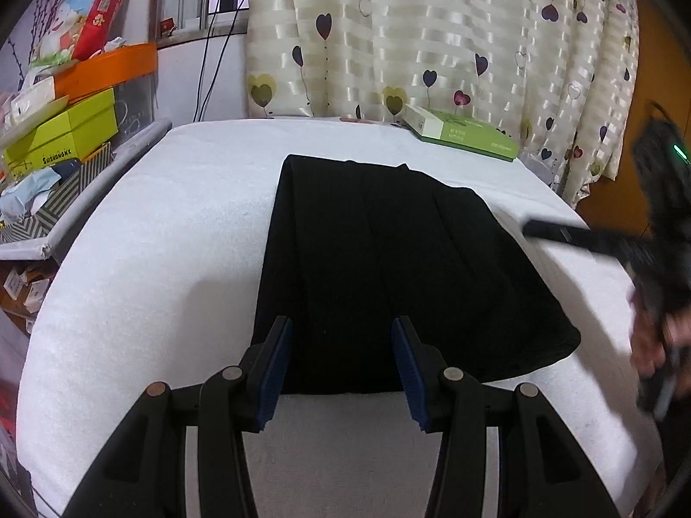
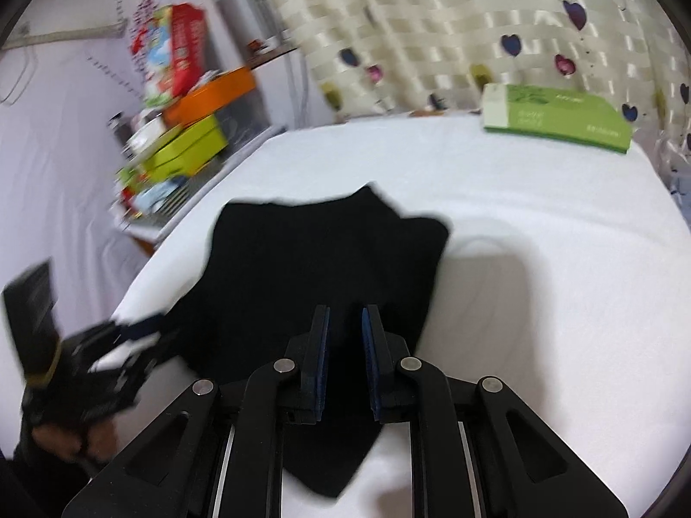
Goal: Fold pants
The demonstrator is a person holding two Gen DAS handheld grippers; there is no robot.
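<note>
Left tool (image 1: 341, 362) at 6 o'clock, blue pads spread wide, nothing between, over near hem of black pants (image 1: 388, 267). Right tool (image 2: 345, 345) at 6 o'clock of its view, pads parted by narrow gap, gripping nothing, above pants' near corner. Pants lay folded flat mid-worktop (image 1: 151, 259), white cover beneath. Person's hand (image 1: 652, 336) blurred at 3 o'clock. Green box (image 1: 462, 131) toward 1 o'clock at far edge; heart-print curtain (image 1: 432, 34) beyond, at 12 o'clock.
</note>
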